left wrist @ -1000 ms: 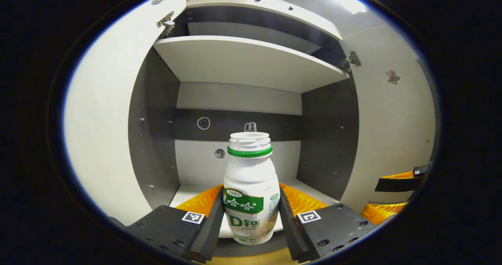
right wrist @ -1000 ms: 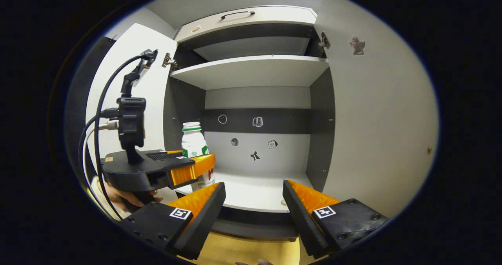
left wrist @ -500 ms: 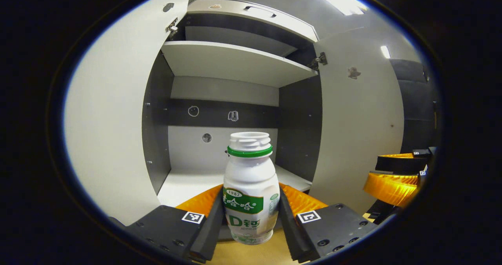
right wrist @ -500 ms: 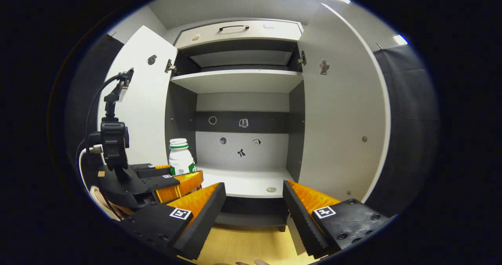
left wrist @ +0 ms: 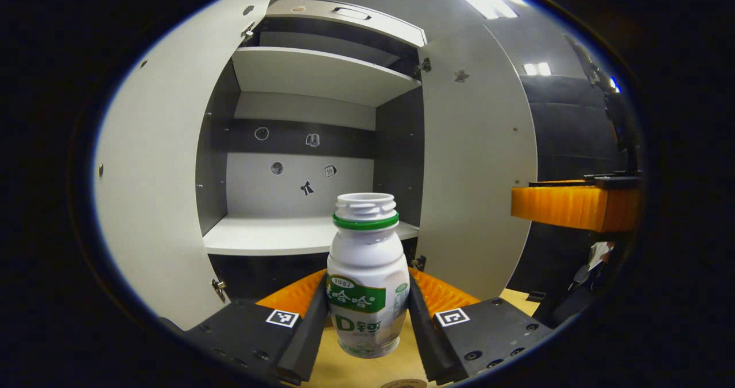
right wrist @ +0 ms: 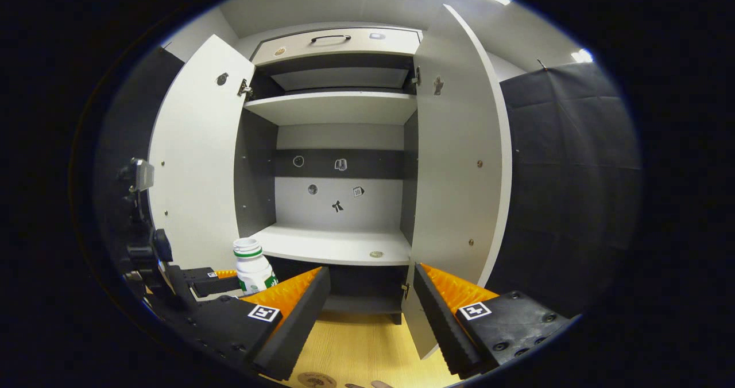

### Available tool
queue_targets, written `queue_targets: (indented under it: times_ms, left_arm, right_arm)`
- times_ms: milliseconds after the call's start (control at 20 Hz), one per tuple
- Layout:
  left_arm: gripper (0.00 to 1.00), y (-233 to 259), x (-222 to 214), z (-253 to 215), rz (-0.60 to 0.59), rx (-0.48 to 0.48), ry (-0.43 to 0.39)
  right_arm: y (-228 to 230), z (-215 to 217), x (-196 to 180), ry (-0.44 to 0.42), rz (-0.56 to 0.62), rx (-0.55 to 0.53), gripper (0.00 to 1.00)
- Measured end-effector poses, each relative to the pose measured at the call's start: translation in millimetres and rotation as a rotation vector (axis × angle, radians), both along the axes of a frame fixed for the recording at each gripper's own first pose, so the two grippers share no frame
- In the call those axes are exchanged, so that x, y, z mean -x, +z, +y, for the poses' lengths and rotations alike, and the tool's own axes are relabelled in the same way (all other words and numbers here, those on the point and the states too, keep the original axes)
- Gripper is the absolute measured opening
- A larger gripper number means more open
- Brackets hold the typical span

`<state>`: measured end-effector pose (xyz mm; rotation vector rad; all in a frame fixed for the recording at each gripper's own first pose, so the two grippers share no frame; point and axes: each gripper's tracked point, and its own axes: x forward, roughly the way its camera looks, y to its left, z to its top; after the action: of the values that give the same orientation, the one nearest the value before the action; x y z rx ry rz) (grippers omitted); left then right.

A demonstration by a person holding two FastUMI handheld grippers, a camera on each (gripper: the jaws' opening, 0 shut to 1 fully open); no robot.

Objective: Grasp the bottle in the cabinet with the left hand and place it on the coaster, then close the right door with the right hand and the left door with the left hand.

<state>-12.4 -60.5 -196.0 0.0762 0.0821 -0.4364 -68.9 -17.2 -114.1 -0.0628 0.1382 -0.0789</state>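
Since the earlier frame the yogurt-drink bottle (left wrist: 367, 273) has been drawn out of the cabinet (left wrist: 298, 236) over the worktop (right wrist: 367, 348), clamped at its labelled waist by the left tool (left wrist: 367, 325) — light, slick, squeezable — while the right tool (right wrist: 370, 313) is held spread, empty.

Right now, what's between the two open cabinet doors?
In the right gripper view, between the white left door and white right door lies the open cabinet: two grey shelves, the lower shelf holding only a small round disc.
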Motion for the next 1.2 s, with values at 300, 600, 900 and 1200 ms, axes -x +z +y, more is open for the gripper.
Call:
queue_targets:
  times_ms: [300, 600, 900, 1200]
  left_arm:
    - [0.72, -84.3, 42.1, -10.8, 0.045, -0.021, 0.033]
    - [0.72, -153.2, 71.4, -20.7, 0.056, 0.003, 0.062]
    - [0.72, -206.2, 80.1, -18.8, 0.031, -0.076, 0.099]
    - [0.72, -237.6, 84.7, -20.1, 0.064, -0.08, 0.101]
  right_arm:
    - [-43.1, -18.9, 12.9, 0.055, 0.032, 0.019, 0.97]
    - [-99.4, -35.9, 33.9, 0.062, 0.09, 0.006, 0.97]
    - [-146.1, -38.6, 51.1, 0.077, 0.145, 0.007, 0.97]
    - [-177.9, -38.3, 55.4, 0.092, 0.198, -0.024, 0.98]
